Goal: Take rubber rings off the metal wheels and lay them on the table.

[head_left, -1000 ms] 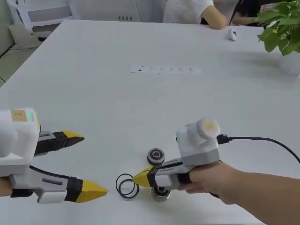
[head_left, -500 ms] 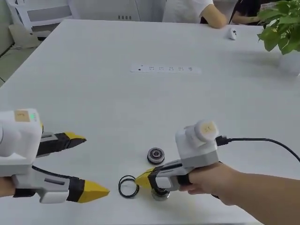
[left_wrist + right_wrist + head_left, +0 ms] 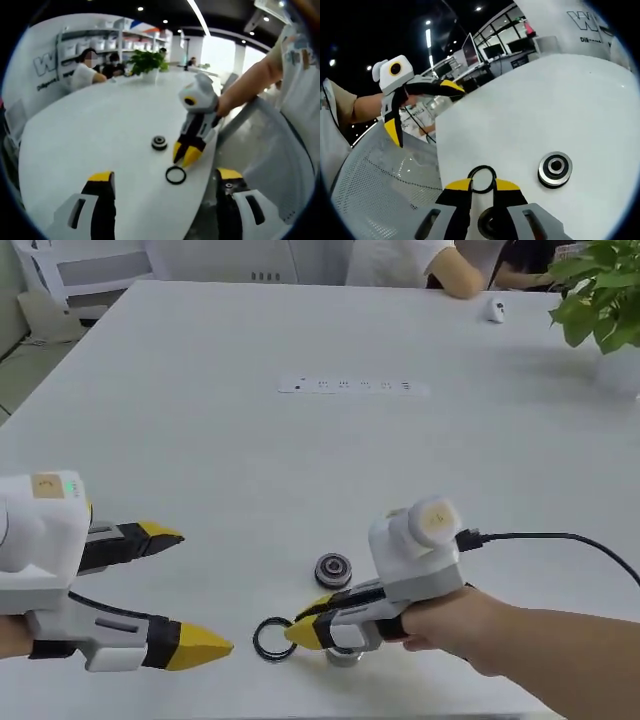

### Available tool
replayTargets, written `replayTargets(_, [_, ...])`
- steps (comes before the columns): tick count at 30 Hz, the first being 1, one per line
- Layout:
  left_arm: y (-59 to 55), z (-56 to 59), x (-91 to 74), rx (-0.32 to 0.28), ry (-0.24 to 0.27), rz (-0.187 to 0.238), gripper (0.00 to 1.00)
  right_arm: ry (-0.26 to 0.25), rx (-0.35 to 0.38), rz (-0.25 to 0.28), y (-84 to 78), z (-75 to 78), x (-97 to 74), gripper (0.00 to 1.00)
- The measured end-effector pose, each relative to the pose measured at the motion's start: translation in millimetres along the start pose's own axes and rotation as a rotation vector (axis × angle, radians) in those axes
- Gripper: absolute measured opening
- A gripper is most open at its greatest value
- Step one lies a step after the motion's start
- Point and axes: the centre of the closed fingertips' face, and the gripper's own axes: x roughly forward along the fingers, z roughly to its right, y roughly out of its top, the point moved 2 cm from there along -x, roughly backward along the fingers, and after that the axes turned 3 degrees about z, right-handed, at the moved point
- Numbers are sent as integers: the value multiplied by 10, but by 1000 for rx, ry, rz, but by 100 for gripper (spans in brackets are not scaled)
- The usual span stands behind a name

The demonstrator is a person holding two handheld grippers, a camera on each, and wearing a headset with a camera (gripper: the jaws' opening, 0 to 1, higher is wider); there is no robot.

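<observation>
1. Right gripper [image 3: 300, 632], low in the middle of the head view, has its yellow jaws drawn near together with a slim gap. Their tips reach the right edge of a black rubber ring [image 3: 272, 638] that lies flat on the white table [image 3: 300, 460]. Whether they pinch it I cannot tell.
2. Seen from the right gripper view, the ring sits just ahead of the tips, its near edge between them.
3. One metal wheel [image 3: 333, 570] stands free on the table just above that gripper in the frame. A second wheel [image 3: 343, 654] peeks out from beneath the gripper's body.
4. Left gripper [image 3: 186, 590], at the lower left, has its jaws spread wide with nothing between them, apart from the ring.
5. A black cable [image 3: 540, 537] runs from the right gripper to the right edge.
6. Farther up lie a white power strip [image 3: 350, 388] at the centre and a green plant [image 3: 600, 300] in the upper right corner.
</observation>
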Motion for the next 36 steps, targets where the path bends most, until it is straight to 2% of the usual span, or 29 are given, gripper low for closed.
replayTargets(12, [57,-33,51,8,-1,1,82,-34,-28,63,179,60,-159,23])
replayTargets(23, [231,-59,237,31,-19,17,80,-106,-58,140,356,252,-376,27])
replayTargets(26, [266,-59,301,43,-29,17,77,-123,-72,147,373,294,-430,28])
replayTargets(31, [314,-132,420,38,-31,19,75,-154,-111,143,375,368,-505,31])
replayTargets(36, [321,-170,533,40,-43,8,71,-174,-131,134,337,430,-544,32])
